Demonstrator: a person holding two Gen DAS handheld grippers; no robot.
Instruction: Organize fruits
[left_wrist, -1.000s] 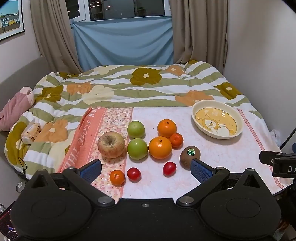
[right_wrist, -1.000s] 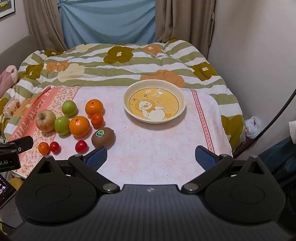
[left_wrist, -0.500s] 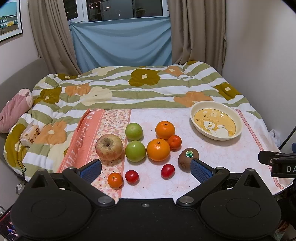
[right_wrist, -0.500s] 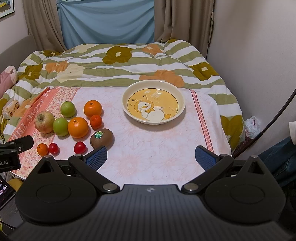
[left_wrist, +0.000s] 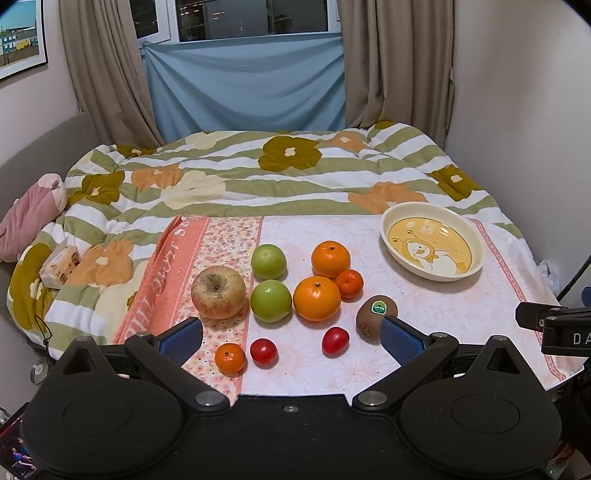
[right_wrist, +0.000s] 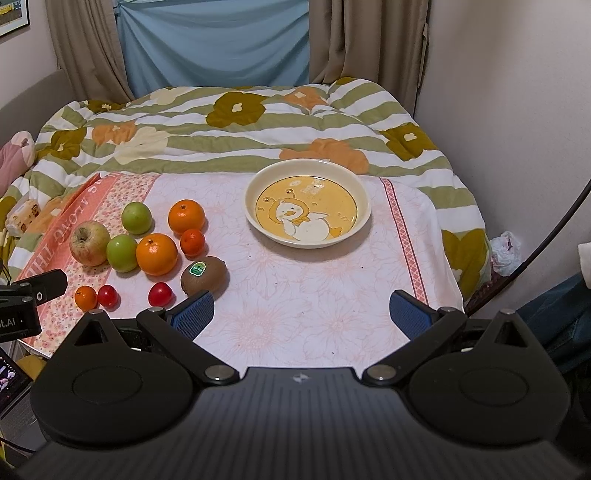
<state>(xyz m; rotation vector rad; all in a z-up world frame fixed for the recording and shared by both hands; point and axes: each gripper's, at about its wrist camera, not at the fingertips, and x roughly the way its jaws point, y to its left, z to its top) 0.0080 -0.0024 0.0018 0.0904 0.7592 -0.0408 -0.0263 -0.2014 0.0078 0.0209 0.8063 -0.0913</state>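
Both views have shifted only slightly over the last second, so sorting hasn't begun. The left gripper (left_wrist: 291, 334) and right gripper (right_wrist: 302, 310) hover spread and empty. The fruits, kiwi (right_wrist: 204, 271) nearest, cluster left of the empty duck plate (right_wrist: 364, 218).

Both wrist views face the table (left_wrist: 461, 314) from its near edge.

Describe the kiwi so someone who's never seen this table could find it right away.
Start at the cream duck-print bowl on the pink floral tablecloth. Nearer the camera, the fruit cluster's closest piece to that bowl is the kiwi: the only brown, fuzzy fruit, wearing a green sticker.
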